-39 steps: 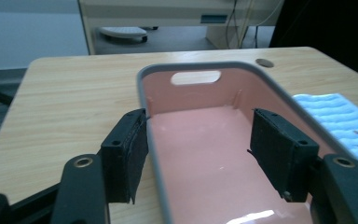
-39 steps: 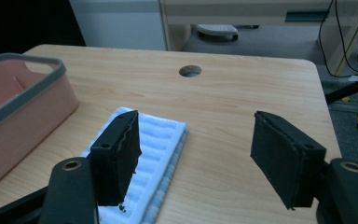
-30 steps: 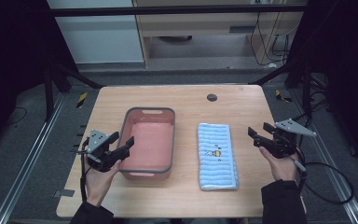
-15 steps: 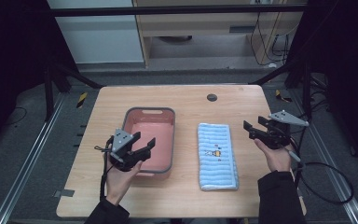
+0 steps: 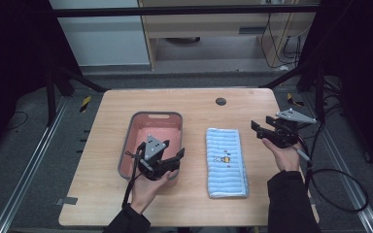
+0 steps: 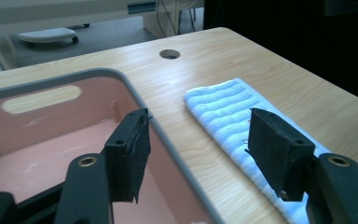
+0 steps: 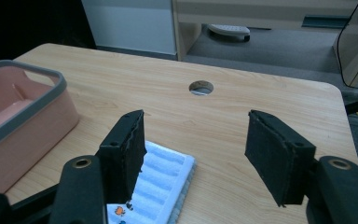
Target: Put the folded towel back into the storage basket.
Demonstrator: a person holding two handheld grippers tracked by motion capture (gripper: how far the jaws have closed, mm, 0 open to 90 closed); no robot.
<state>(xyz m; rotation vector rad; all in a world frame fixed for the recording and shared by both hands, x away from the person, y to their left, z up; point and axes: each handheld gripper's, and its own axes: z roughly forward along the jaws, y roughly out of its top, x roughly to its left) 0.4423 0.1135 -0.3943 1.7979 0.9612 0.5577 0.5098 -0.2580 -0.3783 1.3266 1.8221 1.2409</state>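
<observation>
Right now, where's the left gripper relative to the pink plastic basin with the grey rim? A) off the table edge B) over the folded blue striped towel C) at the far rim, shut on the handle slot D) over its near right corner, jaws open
D: in the high view the left gripper sits over the near right corner of the pink plastic basin, and the left gripper view shows its jaws apart, straddling the grey rim beside the folded blue striped towel.
</observation>
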